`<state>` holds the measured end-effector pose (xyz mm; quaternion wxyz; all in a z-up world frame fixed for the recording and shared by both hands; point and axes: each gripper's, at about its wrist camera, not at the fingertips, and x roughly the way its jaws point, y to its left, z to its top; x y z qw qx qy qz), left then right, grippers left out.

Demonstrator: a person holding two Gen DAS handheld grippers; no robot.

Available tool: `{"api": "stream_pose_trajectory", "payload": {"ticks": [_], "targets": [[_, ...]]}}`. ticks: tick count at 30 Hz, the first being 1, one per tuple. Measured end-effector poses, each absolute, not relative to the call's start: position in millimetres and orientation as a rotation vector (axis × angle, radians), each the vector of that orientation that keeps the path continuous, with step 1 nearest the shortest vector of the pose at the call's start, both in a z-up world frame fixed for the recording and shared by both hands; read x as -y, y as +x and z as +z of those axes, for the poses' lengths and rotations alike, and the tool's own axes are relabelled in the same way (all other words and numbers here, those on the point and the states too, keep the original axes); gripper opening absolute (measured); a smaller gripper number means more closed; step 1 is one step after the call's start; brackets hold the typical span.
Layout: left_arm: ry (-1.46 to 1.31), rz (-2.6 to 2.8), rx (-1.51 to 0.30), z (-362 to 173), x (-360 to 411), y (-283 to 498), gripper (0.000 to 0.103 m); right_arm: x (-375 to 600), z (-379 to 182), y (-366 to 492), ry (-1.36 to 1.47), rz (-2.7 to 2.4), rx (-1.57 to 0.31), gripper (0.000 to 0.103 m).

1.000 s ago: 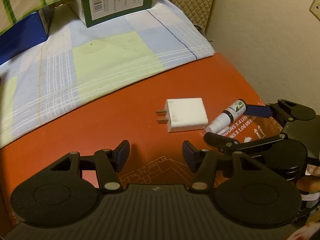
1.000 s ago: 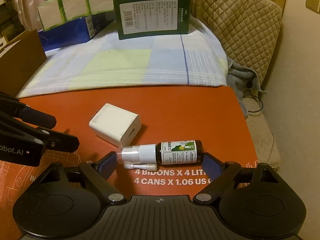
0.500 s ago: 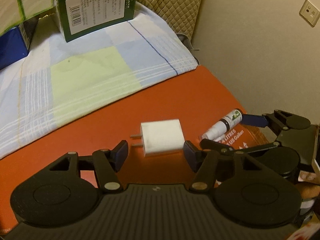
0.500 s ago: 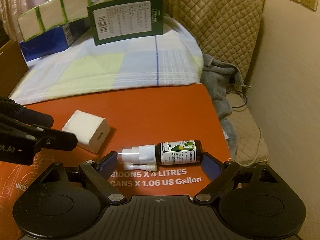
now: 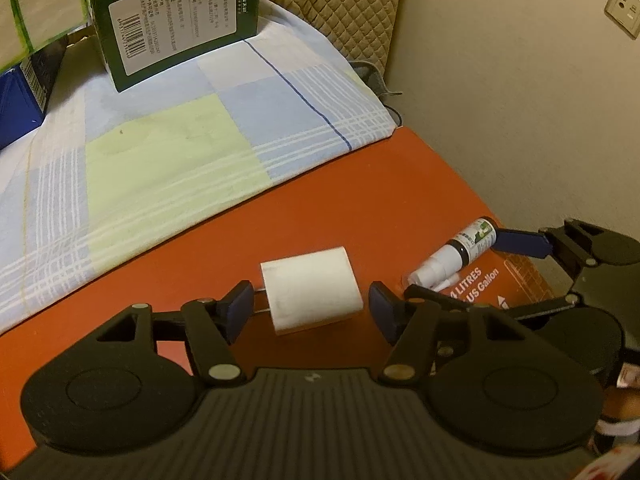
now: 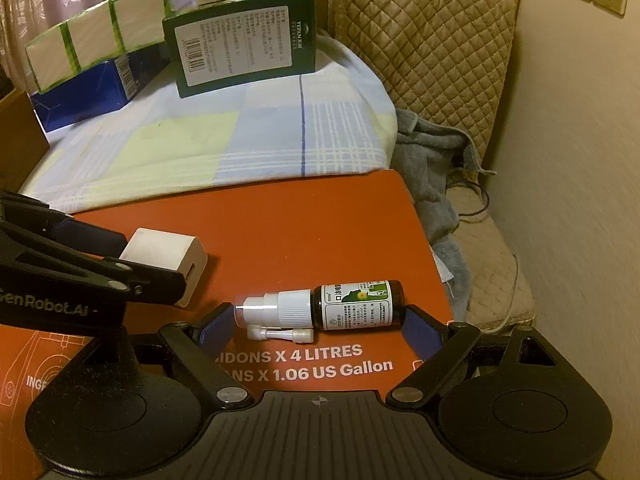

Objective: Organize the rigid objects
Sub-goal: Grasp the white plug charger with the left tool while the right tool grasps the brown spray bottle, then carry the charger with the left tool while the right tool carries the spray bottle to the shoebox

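A white charger plug (image 5: 310, 292) lies on the orange cardboard sheet (image 5: 360, 200), prongs to the left. My left gripper (image 5: 310, 306) straddles it; its jaws are opening and the pads stand clear of the charger's sides. To the right lies a small brown spray bottle (image 6: 352, 306) with a white nozzle and a green-white label. My right gripper (image 6: 318, 328) is shut on it lengthwise, one pad at the nozzle and one at the base. From the left wrist view the bottle (image 5: 468, 244) shows between the right gripper's fingers (image 5: 520, 240). In the right wrist view the left gripper (image 6: 132, 256) covers part of the charger (image 6: 164, 250).
A plaid cloth (image 5: 160, 152) covers the surface behind the cardboard. On it stand a green box (image 6: 244, 44), a blue box (image 6: 80, 96) and taped white blocks (image 6: 96, 36). A quilted chair (image 6: 432, 52) with a grey cloth (image 6: 428, 160) stands right. The wall (image 5: 520, 100) is close.
My left gripper has travelled right to the charger, which now sits between its jaws, and the jaws have widened. The right gripper and bottle have shifted slightly right over the printed text.
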<state>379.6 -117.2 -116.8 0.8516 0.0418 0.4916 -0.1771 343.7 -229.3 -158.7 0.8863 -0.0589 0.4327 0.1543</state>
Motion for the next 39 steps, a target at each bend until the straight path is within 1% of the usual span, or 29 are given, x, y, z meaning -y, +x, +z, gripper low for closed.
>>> {"api": "stream_pose_trajectory", "payload": {"ticks": [3, 6, 8, 10, 23, 39], "targets": [[0.117, -0.373, -1.022, -118, 122, 380, 0.058, 229, -158, 344, -0.124, 0.321, -0.899, 0.086], [0.149, -0.370, -1.006, -119, 123, 378, 0.052, 229, -158, 344, -0.126, 0.323, -0.899, 0.086], [0.159, -0.382, -0.998, -119, 122, 377, 0.051, 229, -157, 345, -0.127, 0.328, -0.900, 0.086], [0.163, -0.391, -0.994, -119, 121, 376, 0.046, 228, -158, 344, -0.132, 0.332, -0.898, 0.086], [0.165, -0.360, -1.002, -117, 94, 354, 0.046, 215, -159, 332, -0.175, 0.388, -0.901, 0.086], [0.113, -0.216, -1.026, -113, 29, 284, 0.046, 173, -162, 290, -0.249, 0.569, -0.896, 0.086]]}}
